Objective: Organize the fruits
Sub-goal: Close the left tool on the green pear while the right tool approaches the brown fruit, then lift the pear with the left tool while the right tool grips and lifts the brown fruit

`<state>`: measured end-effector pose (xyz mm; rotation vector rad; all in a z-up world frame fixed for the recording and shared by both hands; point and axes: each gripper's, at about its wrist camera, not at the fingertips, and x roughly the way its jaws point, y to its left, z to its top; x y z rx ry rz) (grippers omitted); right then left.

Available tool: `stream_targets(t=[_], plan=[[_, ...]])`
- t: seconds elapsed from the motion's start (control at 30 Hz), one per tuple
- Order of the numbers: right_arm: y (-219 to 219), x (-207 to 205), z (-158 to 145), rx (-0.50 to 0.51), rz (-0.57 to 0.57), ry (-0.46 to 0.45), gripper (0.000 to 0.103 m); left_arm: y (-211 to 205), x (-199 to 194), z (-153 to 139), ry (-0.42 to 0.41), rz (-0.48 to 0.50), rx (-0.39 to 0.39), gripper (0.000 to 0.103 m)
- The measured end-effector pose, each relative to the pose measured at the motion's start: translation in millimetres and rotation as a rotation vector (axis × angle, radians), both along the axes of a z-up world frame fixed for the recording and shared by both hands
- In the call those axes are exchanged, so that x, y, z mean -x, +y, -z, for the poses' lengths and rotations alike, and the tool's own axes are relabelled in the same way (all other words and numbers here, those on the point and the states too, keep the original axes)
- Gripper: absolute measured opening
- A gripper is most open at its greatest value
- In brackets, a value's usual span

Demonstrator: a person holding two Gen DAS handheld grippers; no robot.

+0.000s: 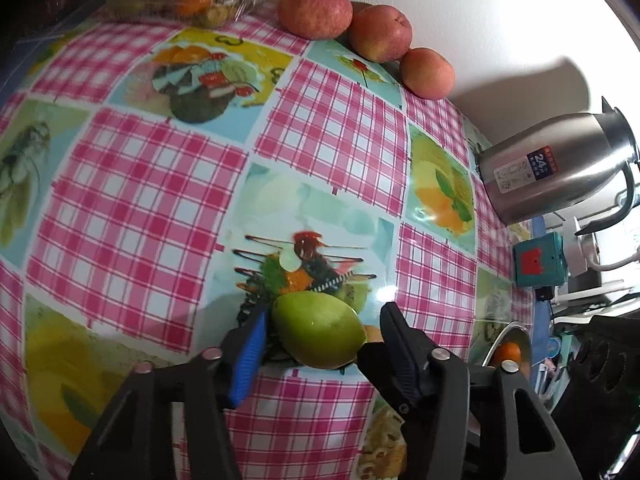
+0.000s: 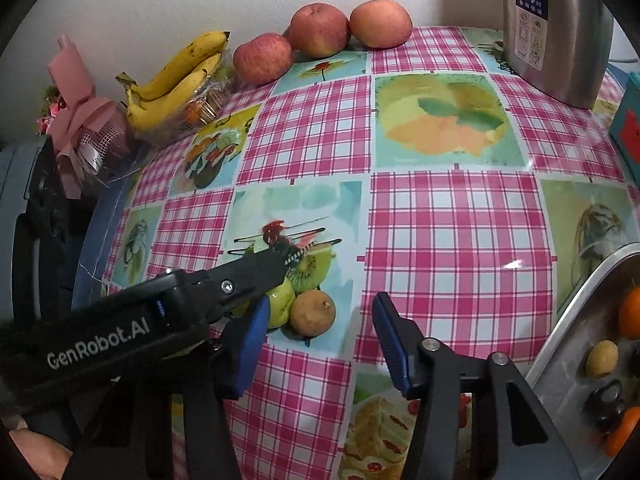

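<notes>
A green fruit point(image 1: 320, 330) lies on the checked tablecloth between the open fingers of my left gripper point(image 1: 324, 320), which do not clamp it. In the right wrist view the same green fruit point(image 2: 282, 304) sits beside a small brown fruit point(image 2: 313, 312), partly hidden by the left gripper's finger point(image 2: 240, 280). My right gripper point(image 2: 320, 316) is open and empty just in front of the brown fruit. Three red apples point(image 2: 318, 30) stand at the wall. Bananas point(image 2: 176, 78) lie on a clear box. A metal tray point(image 2: 568, 360) at right holds several small fruits.
A steel thermos jug point(image 2: 552, 28) stands at the back right, with a teal box point(image 2: 628, 128) beside it. A pink wrapped bouquet point(image 2: 80, 116) lies at the far left. The table's left edge drops off near a dark object point(image 2: 32, 216).
</notes>
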<state>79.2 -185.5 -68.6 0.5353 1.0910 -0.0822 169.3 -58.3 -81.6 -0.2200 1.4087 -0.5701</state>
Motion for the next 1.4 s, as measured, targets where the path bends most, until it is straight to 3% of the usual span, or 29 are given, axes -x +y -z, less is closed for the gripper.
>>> stream_targets(t=[0.13,0.5,1.07,1.2,1.4], plan=[[-2,1,0,-0.008,-0.005,0.003,0.052,3,-1,0,-0.012,-0.03,-0.009,0.046],[-2,2,0,-0.041,0.0,-0.015,0.046,17,-4,4,0.024,-0.087,0.048,0.046],[-2,0,9,-0.048,0.004,0.005,0.037,33,-9,0,-0.004,-0.128,0.007,0.046],[1,-1,9,-0.046,-0.005,0.003,0.027,32,-9,0,-0.006,-0.127,0.006,0.046],[4,-3,6,-0.025,-0.016,-0.011,0.027,30,-8,-1,-0.007,-0.127,0.008,0.046]])
